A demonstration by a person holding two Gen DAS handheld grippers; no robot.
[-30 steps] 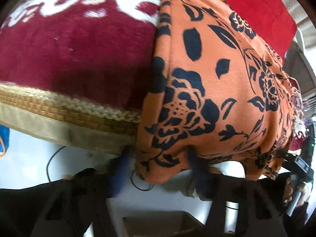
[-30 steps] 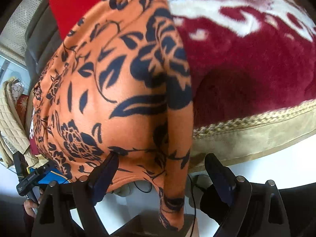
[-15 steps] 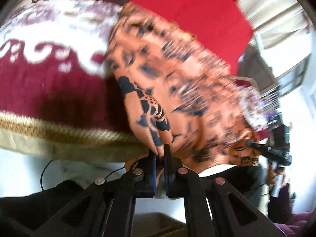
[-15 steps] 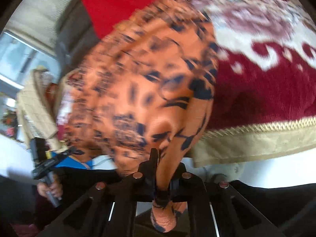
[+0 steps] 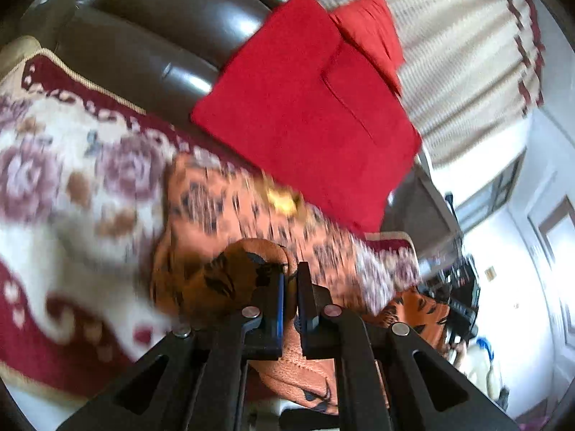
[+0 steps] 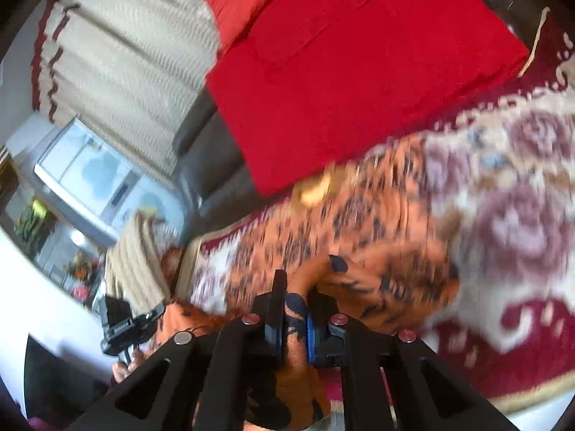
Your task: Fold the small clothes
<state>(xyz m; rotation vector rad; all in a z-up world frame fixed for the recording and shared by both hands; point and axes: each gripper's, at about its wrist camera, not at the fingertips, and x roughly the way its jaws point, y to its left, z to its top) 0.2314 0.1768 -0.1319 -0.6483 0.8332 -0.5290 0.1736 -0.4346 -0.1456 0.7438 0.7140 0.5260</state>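
From the left wrist camera, the left gripper has its two fingers drawn almost together, pinching a fold of the orange garment with dark floral print. A bunched hem bulges just left of the fingertips, and more of the cloth hangs below the jaws. The rest of the garment lies blurred across the patterned blanket, a cream and maroon spread with purple roses. Behind it two red cushions lean against the dark leather sofa back, with a beige curtain to the upper right. This view alone shows the bright room at the far right, where the other gripper appears as a dark shape holding another orange corner.

From the right wrist camera, the right gripper is likewise clamped nearly closed on the orange garment, a dark-printed strip squeezed between its fingers and a tail of cloth drooping beneath. The patterned blanket fills the right side, the red cushions sit above, and the curtain spreads upper left. Only here do a window and a cream quilted item show at the left, along with the left gripper gripped by a hand at the lower left.
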